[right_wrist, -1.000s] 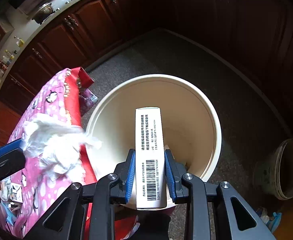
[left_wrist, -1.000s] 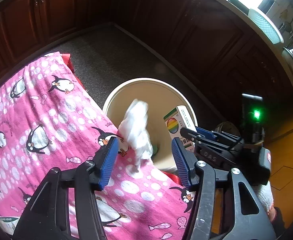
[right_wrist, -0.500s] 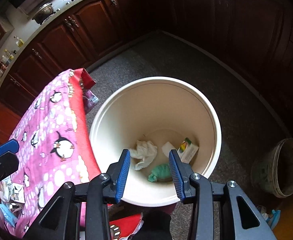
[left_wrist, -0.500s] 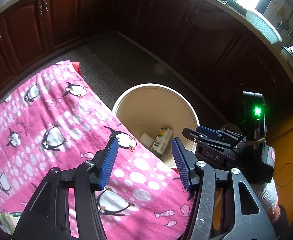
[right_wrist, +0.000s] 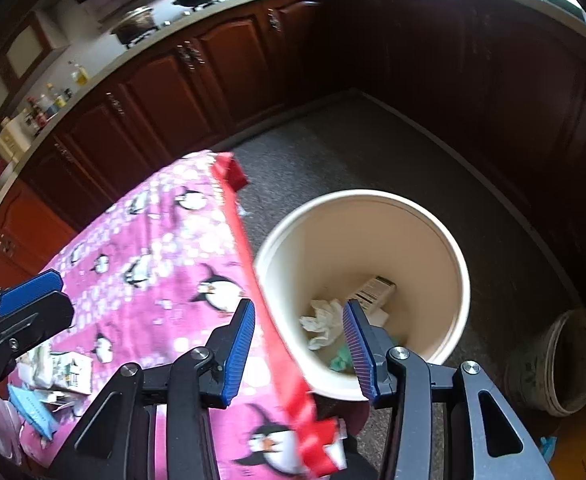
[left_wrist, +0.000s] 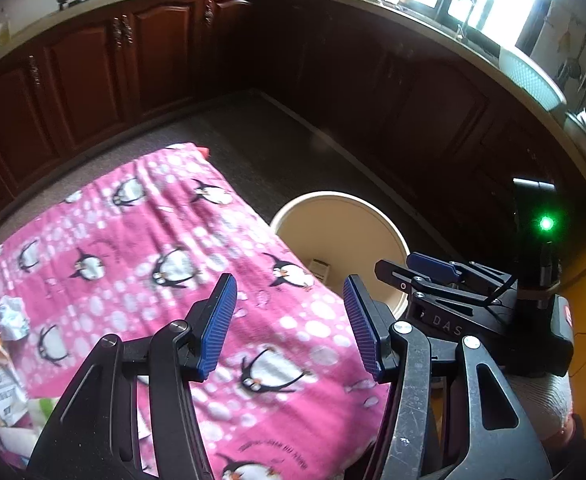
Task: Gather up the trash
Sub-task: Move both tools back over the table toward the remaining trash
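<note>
While my left gripper (left_wrist: 289, 324) hangs over the pink penguin cloth (left_wrist: 141, 248) on the table, its jaws stand wide and empty, crumpled paper (left_wrist: 12, 317) lying far left. From the right gripper (right_wrist: 297, 346) (jaws also wide, nothing held), the cream bin (right_wrist: 459, 280) contains a tissue (right_wrist: 323, 320) and a carton (right_wrist: 375, 291).

One cream bin (right_wrist: 459, 280) beyond the right tongs (right_wrist: 299, 346) holds three scraps: one tissue (right_wrist: 323, 322), one carton (right_wrist: 375, 292), one green wad (right_wrist: 341, 360).
</note>
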Available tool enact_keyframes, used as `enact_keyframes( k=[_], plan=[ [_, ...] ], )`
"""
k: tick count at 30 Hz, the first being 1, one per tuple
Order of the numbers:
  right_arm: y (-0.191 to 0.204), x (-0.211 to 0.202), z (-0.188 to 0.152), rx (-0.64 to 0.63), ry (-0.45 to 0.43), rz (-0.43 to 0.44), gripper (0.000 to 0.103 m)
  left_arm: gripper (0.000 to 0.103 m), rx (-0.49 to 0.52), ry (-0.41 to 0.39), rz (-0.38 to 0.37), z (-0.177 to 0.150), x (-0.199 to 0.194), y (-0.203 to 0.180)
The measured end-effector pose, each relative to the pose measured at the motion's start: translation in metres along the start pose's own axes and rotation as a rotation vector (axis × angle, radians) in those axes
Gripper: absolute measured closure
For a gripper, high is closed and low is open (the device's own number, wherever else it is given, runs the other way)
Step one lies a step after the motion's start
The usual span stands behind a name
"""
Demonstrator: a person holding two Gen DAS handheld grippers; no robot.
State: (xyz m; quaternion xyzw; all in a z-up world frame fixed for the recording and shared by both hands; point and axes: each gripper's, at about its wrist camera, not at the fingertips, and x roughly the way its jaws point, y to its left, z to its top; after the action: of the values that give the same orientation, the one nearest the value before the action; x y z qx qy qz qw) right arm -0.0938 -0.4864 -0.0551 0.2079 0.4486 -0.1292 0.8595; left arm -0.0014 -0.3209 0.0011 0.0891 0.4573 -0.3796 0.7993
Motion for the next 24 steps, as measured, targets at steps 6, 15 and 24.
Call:
enact_keyframes(
  k=[6,15,24],
  plan=[
    [0.05,-0.01,-0.003,-0.083,-0.004,0.068,0.058,0.049,-0.05,-0.023,0.036,-0.015,-0.036,0.033],
    [0.124,0.0,-0.018,-0.199,0.045,0.176,0.058,0.049,-0.169,-0.019,0.139,-0.049,-0.094,0.121],
    [0.186,0.018,-0.038,-0.292,0.124,0.268,0.057,0.049,-0.366,-0.027,0.269,-0.101,-0.153,0.235]
  ],
)
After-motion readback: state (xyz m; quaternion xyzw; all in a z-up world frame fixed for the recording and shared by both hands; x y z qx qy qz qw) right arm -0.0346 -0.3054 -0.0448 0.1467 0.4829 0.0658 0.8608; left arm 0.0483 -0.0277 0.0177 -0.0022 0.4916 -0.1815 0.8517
